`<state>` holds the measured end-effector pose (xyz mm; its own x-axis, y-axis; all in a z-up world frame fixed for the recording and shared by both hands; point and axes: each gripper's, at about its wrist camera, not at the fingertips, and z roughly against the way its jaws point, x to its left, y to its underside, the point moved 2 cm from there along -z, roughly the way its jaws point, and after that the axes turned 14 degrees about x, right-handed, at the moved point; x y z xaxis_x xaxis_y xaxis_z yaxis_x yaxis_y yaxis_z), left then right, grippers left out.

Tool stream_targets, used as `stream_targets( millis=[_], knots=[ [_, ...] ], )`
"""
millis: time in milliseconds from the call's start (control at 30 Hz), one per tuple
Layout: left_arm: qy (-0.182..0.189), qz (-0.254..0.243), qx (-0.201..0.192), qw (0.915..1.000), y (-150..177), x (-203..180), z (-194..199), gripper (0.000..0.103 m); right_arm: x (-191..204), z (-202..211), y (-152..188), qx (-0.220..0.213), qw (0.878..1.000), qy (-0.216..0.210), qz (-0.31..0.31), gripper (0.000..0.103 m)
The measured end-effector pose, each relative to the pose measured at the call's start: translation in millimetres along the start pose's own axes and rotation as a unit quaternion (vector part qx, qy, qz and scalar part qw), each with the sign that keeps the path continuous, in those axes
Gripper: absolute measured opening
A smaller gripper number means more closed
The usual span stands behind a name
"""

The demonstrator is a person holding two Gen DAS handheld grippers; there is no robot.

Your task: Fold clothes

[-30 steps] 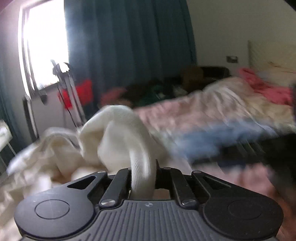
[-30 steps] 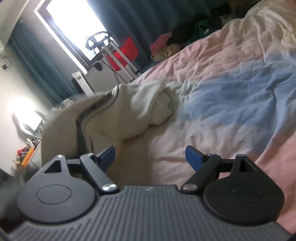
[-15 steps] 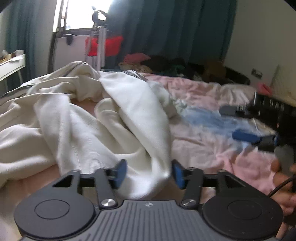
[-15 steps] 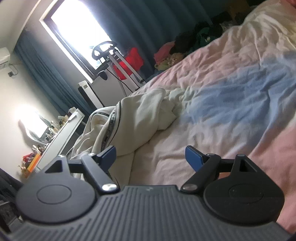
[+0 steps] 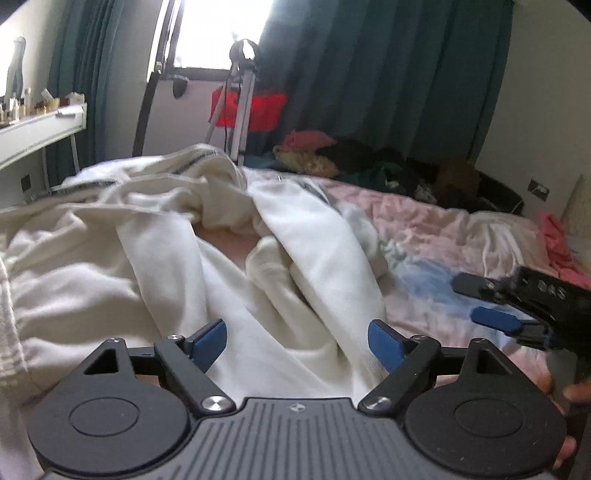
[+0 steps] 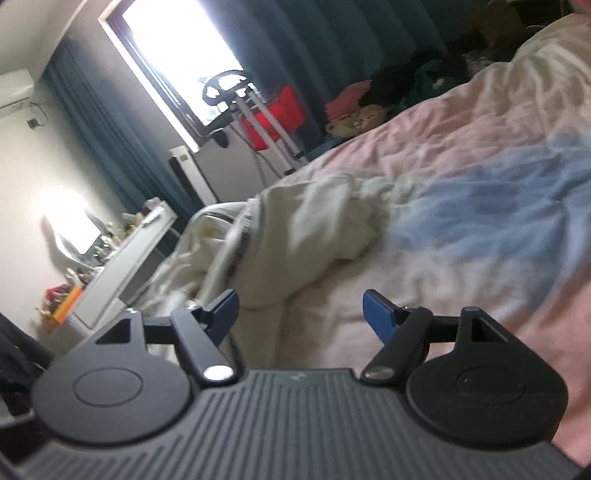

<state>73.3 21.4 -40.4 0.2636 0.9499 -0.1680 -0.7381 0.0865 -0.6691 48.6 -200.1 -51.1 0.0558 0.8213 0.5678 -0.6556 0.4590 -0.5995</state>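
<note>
A second ago the left claw (image 5: pixel 297 339) was clenched on a roll of the cream garment (image 5: pixel 177 258); its jaws have just been opening, and now they stand wide and released, the blue pads clear of the cloth, which lies slack on the bed (image 5: pixel 443 236) below and beyond them. The garment that was bunched up in the air now sprawls in loose folds over the left part of the bed, a dark-striped hem (image 5: pixel 192 162) at its far edge. The right claw (image 6: pixel 299 314) was wide before and has just been closing a little; it is still released, nothing between its pads, hovering over the bedcover just beside the garment's near edge (image 6: pixel 295 236). In the left wrist view it shows at the right edge (image 5: pixel 495 317), with the fingers (image 5: pixel 569 398) of a hand beneath it.

The bed wears a rumpled cover in pink, pale blue and white. Behind it hang dark teal curtains (image 5: pixel 388 74) beside a bright window (image 5: pixel 218 33). A metal stand (image 5: pixel 240 99) with something red (image 5: pixel 255 110) on it is under the window, and a heap of coloured clothes (image 5: pixel 351 155) lies along the far side of the bed. At the left a white tabletop (image 5: pixel 37 125) carries small bottles.
</note>
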Motion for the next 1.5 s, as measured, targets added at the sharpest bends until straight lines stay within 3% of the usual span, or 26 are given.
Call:
stream_targets(
  millis=[133,333,433,533,567,600,667,800,1000,1133,1233,1367,1500],
  knots=[
    [-0.006,0.009,-0.021,0.9997,-4,14,7,0.088,18,-36,-27,0.021,1.000,-0.013,-0.002,0.077],
    [-0.004,0.078,-0.007,0.9969,-9,53,-6,0.088,48,-126,-95,0.050,0.999,-0.010,-0.009,0.076],
    [-0.010,0.112,-0.003,0.9937,-11,73,-17,0.088,79,-175,-129,0.072,0.995,0.033,0.052,0.076],
    [-0.017,0.132,0.005,0.9910,-15,88,-34,0.088,107,-225,-147,0.110,0.980,0.111,0.124,0.075],
    [-0.017,0.137,0.007,0.9904,-16,92,-40,0.088,110,-241,-149,0.130,0.973,0.136,0.138,0.070],
    [-0.019,0.142,0.009,0.9896,-17,97,-46,0.088,111,-251,-148,0.141,0.967,0.156,0.147,0.054],
    [-0.022,0.152,0.019,0.9879,-18,103,-58,0.088,111,-258,-147,0.145,0.960,0.184,0.155,0.033],
    [-0.024,0.158,0.023,0.9869,-21,107,-73,0.088,109,-231,-149,0.119,0.967,0.171,0.149,0.017],
    [-0.019,0.137,0.006,0.9903,-20,91,-68,0.088,97,-124,-168,0.016,0.977,0.168,0.131,0.015],
    [-0.015,0.123,-0.010,0.9923,-18,78,-57,0.088,55,-32,-163,-0.085,0.977,0.175,0.084,0.015],
    [-0.008,0.127,-0.009,0.9918,-16,74,-52,0.088,0,27,-140,-0.138,0.972,0.190,0.013,0.015],
    [-0.001,0.139,-0.003,0.9902,-9,71,-47,0.088,-93,74,-92,-0.121,0.964,0.201,-0.127,0.015],
    [-0.011,0.143,0.007,0.9897,0,68,-41,0.088,-167,88,-44,-0.029,0.947,0.187,-0.259,0.017]
  ],
)
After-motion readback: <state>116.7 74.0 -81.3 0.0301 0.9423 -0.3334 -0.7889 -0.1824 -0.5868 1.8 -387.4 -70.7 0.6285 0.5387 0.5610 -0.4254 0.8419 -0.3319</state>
